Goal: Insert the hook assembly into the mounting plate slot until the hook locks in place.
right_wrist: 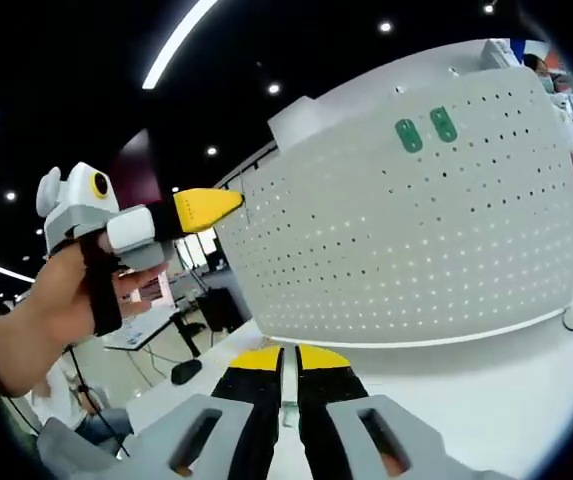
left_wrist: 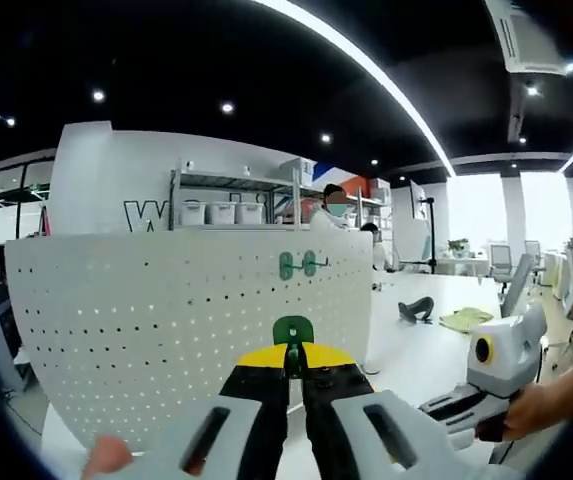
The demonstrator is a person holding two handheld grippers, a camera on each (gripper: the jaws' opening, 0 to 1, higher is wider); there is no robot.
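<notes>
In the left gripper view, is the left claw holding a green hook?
Yes: the left claw is closed on a green hook whose top sticks up between its yellow tips, in front of the white pegboard.

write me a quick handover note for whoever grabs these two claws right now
Left claw: shut on a green hook, held up in front of the white pegboard, not touching it yet.
Right claw: shut, nothing between its jaws, low in front of the board.
Two green hooks already sit side by side near the board's top edge.
Done: hook picked up and brought to the board.
Left: push the held hook into a slot until it locks, probably beside the other two.
</notes>
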